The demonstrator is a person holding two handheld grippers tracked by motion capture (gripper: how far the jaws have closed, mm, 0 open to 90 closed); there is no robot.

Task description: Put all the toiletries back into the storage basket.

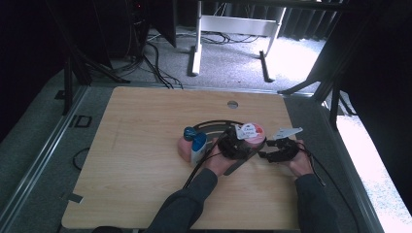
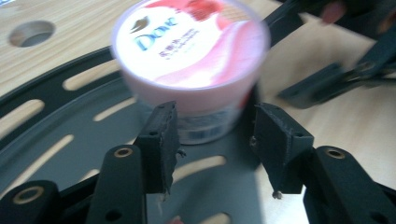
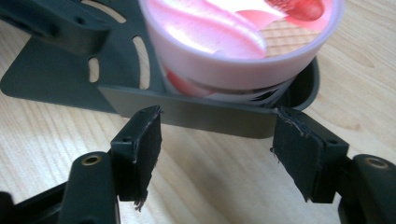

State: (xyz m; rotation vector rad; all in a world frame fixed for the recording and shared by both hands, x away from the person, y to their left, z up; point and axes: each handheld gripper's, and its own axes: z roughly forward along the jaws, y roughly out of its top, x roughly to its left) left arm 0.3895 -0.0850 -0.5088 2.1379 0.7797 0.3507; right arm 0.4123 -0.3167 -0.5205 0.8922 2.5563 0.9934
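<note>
— Pink and white, that tub (image 1: 251, 132): a round lidded cup with strawberry print, sitting in the end of a dark slotted tray (image 1: 214, 127) on the wooden desk (image 1: 141, 145).

— And the left tongs (image 2: 212, 135)?

— In the left gripper view its two black pads (image 2: 161, 140) stand either side of the tub's lower wall, very near it. I cannot tell whether they press on it; a thin gap seems to show on each side.

— The right tongs (image 3: 217, 149)?

— Released. In the right gripper view the pads (image 3: 140, 149) hang apart over bare wood, just short of the tray's raised rim, with the tub beyond that rim. Nothing lies between them.

— Where do the hands sit from above?

— In the high view the left hand (image 1: 221, 162) is at the tray's near side and the right hand (image 1: 296, 162) just right of the tub. A pale bottle with a blue cap (image 1: 198, 145) lies beside a pinkish object (image 1: 184, 148), left of the tray.
</note>
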